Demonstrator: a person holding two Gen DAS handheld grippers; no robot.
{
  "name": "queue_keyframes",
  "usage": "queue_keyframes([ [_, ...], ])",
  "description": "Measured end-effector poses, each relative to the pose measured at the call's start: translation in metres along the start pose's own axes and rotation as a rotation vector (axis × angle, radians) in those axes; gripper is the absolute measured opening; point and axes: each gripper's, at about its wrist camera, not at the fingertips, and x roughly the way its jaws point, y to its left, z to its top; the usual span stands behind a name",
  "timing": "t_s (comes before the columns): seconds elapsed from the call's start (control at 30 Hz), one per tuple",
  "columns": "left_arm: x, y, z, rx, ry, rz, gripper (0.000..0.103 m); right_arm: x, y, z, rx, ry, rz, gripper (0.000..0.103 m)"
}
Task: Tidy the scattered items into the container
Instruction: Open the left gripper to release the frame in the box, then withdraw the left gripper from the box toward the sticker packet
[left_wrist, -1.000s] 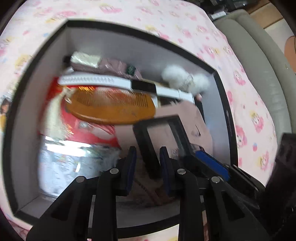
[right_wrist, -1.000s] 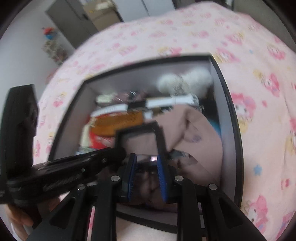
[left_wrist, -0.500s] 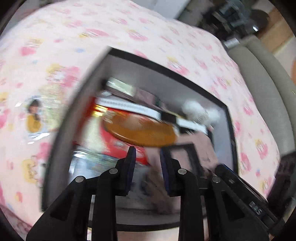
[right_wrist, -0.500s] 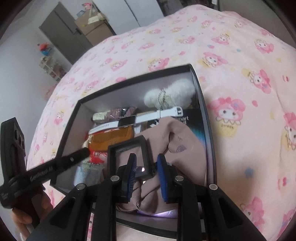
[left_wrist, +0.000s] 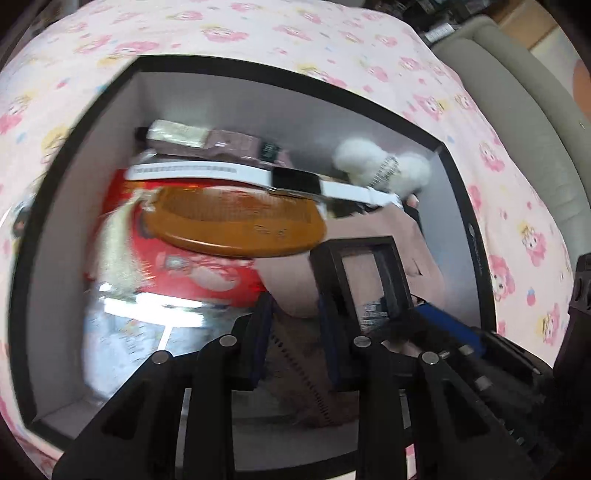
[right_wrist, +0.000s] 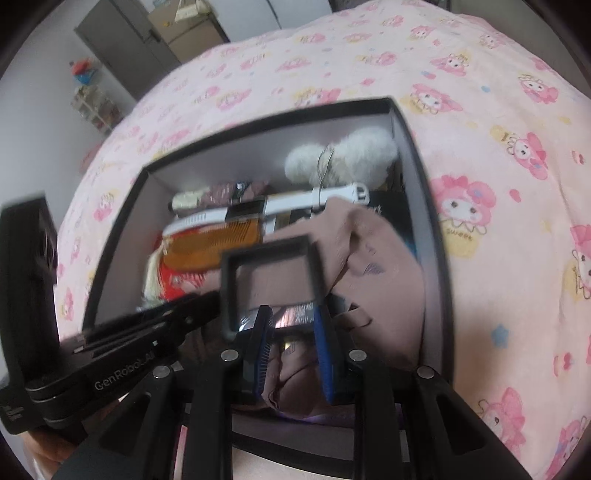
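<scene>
Two wrist cameras, both aimed down into the same box on the bed.

My left wrist view looked along its jaws from the near edge, close in over the box (left_wrist: 461, 192), so its walls filled most of the frame. My right wrist view sat a little higher and further back, taking in more bedsheet (right_wrist: 498, 184) and the room behind. Both shared the comb (left_wrist: 236, 225), the white strap (right_wrist: 295, 203) and the fluffy pompom (right_wrist: 343, 155).

A home bedroom: cartoon-print pink bedsheet (right_wrist: 480, 110), grey wardrobe (right_wrist: 125, 48).
</scene>
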Motion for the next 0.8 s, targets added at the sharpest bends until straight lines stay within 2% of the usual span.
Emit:
queue_keyframes([
  [0.07,0.001,-0.001,0.001,0.002,-0.006,0.005,0.024,0.001,0.003,-0.001,-0.017,-0.002,-0.024,0.02],
  [0.23,-0.009,0.009,-0.005,-0.067,-0.054,-0.063,0.028,-0.006,0.0,-0.004,0.01,-0.03,-0.031,0.02],
  [0.27,-0.014,0.008,-0.007,-0.059,-0.064,-0.082,0.034,-0.01,0.001,-0.005,0.012,-0.045,-0.051,0.02],
  [0.3,-0.019,0.007,-0.01,-0.046,-0.075,-0.101,0.044,-0.016,0.003,-0.007,0.008,-0.07,-0.078,0.021],
  [0.37,-0.032,0.004,-0.015,-0.03,-0.115,-0.093,0.047,-0.033,0.009,-0.01,-0.017,-0.137,-0.114,0.025],
  [0.43,-0.05,0.001,-0.022,0.002,-0.171,-0.063,0.05,-0.047,0.012,-0.013,-0.03,-0.189,-0.141,0.037],
  [0.5,-0.069,-0.002,-0.03,0.046,-0.21,-0.065,0.058,-0.06,0.013,-0.016,-0.023,-0.23,-0.16,0.045],
  [0.63,-0.099,-0.006,-0.047,0.116,-0.254,-0.07,0.059,-0.085,0.019,-0.032,0.036,-0.277,-0.145,0.05],
  [0.8,-0.137,0.001,-0.073,0.145,-0.281,-0.061,0.06,-0.104,0.039,-0.059,0.076,-0.306,-0.09,0.05],
])
